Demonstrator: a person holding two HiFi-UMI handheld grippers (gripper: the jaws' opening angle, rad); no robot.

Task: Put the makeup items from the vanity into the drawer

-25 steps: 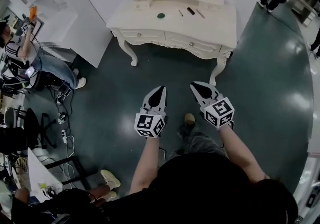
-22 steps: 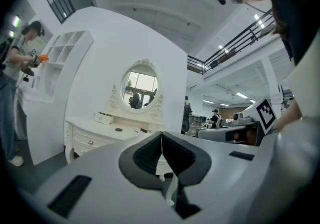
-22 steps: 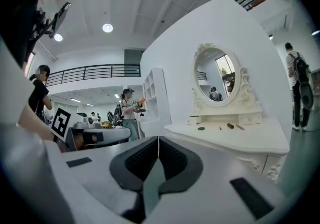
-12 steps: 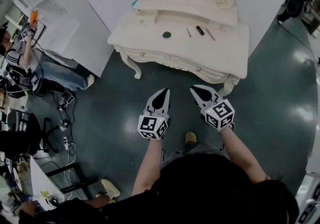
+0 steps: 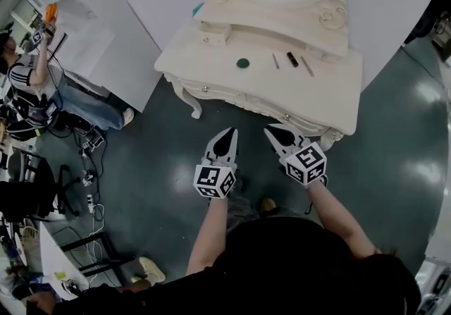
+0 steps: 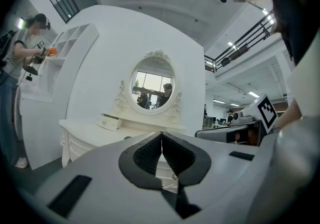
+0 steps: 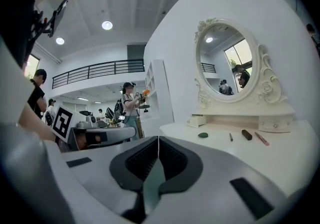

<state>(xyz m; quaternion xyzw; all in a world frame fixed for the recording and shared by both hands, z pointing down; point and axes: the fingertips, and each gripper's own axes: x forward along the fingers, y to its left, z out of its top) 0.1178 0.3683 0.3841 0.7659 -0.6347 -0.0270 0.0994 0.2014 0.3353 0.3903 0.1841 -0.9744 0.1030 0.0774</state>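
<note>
On the vanity (image 5: pixel 331 88), three slim items (image 5: pixel 291 60) cannot be identified.

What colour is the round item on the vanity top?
Round item: dark green, head view.

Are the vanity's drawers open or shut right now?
Shut: on the cream carved vanity, the drawer fronts sit flush under the top, none pulled forward.

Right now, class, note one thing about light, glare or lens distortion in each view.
Head view: pale glare patches on the glossy dark green floor. Left gripper view: black vignette in the corners; the grey left tool fills the foreground. Right gripper view: round ceiling lamps burn white; the cream vanity with oval mirror leans under the wide lens.
</note>
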